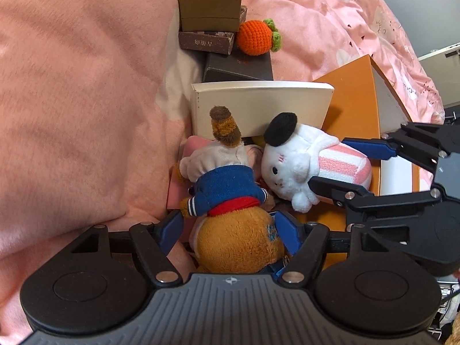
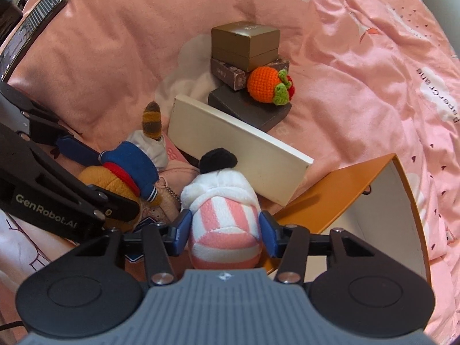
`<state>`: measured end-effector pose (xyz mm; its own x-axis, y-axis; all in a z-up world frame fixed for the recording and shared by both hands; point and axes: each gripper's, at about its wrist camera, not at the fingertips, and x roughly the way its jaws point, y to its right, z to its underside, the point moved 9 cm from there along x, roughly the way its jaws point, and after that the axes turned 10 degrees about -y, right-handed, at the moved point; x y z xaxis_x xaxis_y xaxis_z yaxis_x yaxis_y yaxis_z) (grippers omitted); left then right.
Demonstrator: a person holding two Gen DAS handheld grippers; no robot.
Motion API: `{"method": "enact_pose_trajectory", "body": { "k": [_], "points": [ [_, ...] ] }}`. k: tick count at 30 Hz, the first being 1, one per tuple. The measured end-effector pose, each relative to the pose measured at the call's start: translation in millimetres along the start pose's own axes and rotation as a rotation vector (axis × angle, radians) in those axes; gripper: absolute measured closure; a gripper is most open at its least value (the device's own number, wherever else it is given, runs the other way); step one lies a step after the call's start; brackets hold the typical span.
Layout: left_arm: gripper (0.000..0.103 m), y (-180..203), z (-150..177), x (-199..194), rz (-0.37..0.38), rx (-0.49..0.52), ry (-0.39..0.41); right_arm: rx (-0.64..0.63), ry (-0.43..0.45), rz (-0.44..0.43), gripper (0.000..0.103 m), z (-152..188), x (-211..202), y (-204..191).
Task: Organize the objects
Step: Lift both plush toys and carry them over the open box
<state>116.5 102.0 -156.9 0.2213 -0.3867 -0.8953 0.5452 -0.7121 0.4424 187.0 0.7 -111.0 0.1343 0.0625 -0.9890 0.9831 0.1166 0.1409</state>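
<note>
My left gripper (image 1: pixel 230 227) is shut on a brown plush bear (image 1: pixel 238 244) in a blue jacket and white trousers, held upside down with its striped tail up. It also shows in the right wrist view (image 2: pixel 120 184). My right gripper (image 2: pixel 224 234) is shut on a white plush animal (image 2: pixel 224 215) with a pink-striped body and black beret; its face shows in the left wrist view (image 1: pixel 287 166). Both toys are over a pile of small items beside a cream box (image 1: pixel 258 109).
An open orange box (image 2: pixel 345 189) lies at right on the pink bedding (image 2: pixel 359 72). Behind the cream box (image 2: pixel 238 152) is a stack of dark and gold boxes (image 2: pixel 244 46) with a crocheted orange fruit (image 2: pixel 264 84) on it. A pink pillow (image 1: pixel 72 86) lies at left.
</note>
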Motion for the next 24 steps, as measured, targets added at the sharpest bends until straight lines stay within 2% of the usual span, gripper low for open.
{"method": "enact_pose_trajectory", "body": {
  "k": [3, 4, 9, 14, 19, 24],
  "points": [
    [0.031, 2, 3, -3, -0.005, 0.019, 0.029, 0.016, 0.047, 0.032, 0.051, 5, -12, -3],
    [0.042, 4, 4, -4, -0.002, 0.031, 0.035, 0.025, 0.067, 0.037, 0.051, 6, -17, -5],
    [0.044, 16, 10, -15, -0.026, 0.111, 0.113, 0.078, 0.161, 0.065, 0.051, 10, -42, -6],
    [0.044, 30, 11, -42, -0.015, 0.174, 0.244, 0.197, 0.273, 0.05, 0.051, 22, -71, 3],
    [0.044, 54, 10, -71, -0.005, 0.248, 0.349, 0.371, 0.418, 0.016, 0.051, 45, -101, 19],
    [0.044, 93, 12, -93, 0.02, 0.366, 0.434, 0.596, 0.548, -0.024, 0.051, 84, -123, 42]
  ]
}}
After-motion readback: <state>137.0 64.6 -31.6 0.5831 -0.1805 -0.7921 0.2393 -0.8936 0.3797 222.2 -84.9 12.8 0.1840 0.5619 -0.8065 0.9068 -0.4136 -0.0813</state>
